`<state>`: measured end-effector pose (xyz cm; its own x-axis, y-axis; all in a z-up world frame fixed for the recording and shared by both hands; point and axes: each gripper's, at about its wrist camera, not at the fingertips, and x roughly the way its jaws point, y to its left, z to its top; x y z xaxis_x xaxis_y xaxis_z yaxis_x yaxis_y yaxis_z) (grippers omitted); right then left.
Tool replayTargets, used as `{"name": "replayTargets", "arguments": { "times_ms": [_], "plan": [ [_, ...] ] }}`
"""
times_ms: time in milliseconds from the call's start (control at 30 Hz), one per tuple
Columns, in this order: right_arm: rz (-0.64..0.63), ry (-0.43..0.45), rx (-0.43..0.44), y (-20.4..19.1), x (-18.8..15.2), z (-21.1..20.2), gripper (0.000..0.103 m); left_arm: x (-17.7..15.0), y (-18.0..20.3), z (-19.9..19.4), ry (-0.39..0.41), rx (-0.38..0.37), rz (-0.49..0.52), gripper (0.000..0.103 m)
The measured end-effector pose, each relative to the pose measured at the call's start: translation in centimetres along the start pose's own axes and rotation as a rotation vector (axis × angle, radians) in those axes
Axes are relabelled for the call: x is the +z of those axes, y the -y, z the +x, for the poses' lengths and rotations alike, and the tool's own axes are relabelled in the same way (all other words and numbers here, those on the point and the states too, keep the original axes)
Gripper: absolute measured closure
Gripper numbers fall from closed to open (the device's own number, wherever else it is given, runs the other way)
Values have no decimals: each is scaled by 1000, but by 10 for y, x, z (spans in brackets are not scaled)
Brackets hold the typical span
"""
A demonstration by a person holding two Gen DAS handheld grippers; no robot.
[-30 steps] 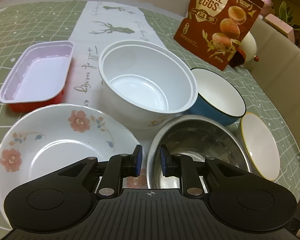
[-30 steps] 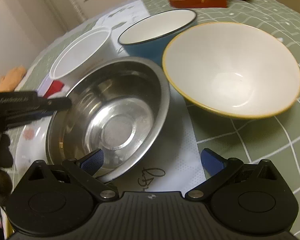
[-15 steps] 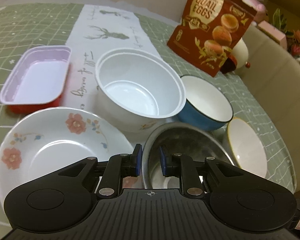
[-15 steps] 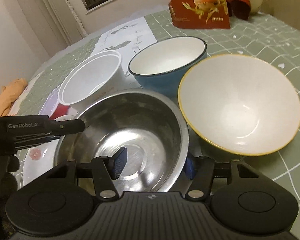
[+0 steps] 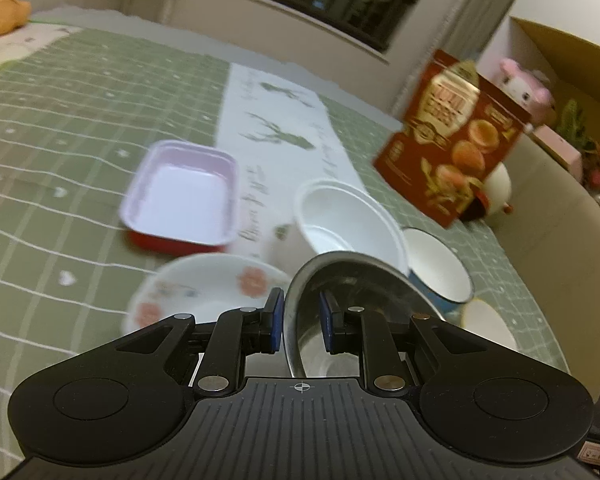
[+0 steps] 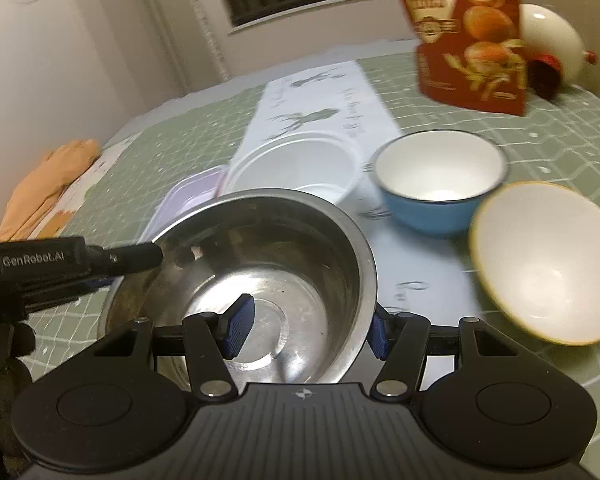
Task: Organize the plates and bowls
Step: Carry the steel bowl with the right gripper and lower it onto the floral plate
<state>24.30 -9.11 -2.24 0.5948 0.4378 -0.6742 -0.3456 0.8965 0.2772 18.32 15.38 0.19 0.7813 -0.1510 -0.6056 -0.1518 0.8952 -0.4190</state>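
Both grippers hold the steel bowl (image 6: 268,264) up off the table. My left gripper (image 5: 300,322) is shut on its left rim; the bowl (image 5: 348,280) fills the lower middle of the left wrist view. My right gripper (image 6: 306,326) is shut on the bowl's near right wall, one pad inside and one outside. Below lie the floral plate (image 5: 204,292), the large white bowl (image 5: 348,220), the blue bowl (image 6: 440,184) and the yellow-rimmed bowl (image 6: 544,260). The left gripper's body (image 6: 60,264) shows at the left of the right wrist view.
A red tray with a pale lilac inside (image 5: 184,196) sits left of the white bowl. A quail egg bag (image 5: 452,132) stands at the back right with a white round ornament (image 6: 548,40) behind it. An orange cloth (image 6: 48,184) lies far left. A white runner (image 5: 284,128) crosses the green tablecloth.
Both grippers have lifted the steel bowl off the table and pulled it up and back. The right gripper closed on its wall. The other dishes now look smaller and lower.
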Motion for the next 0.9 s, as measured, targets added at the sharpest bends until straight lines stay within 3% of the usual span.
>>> {"name": "replayTargets", "arguments": {
  "times_ms": [367,900],
  "plan": [
    [-68,-58,21,-38,-5,26,44,0,-35,-4,-8,47,-61,82],
    [-100,-102,0,-49,-9,49,44,-5,-56,11,-38,78,-89,82]
  ]
}}
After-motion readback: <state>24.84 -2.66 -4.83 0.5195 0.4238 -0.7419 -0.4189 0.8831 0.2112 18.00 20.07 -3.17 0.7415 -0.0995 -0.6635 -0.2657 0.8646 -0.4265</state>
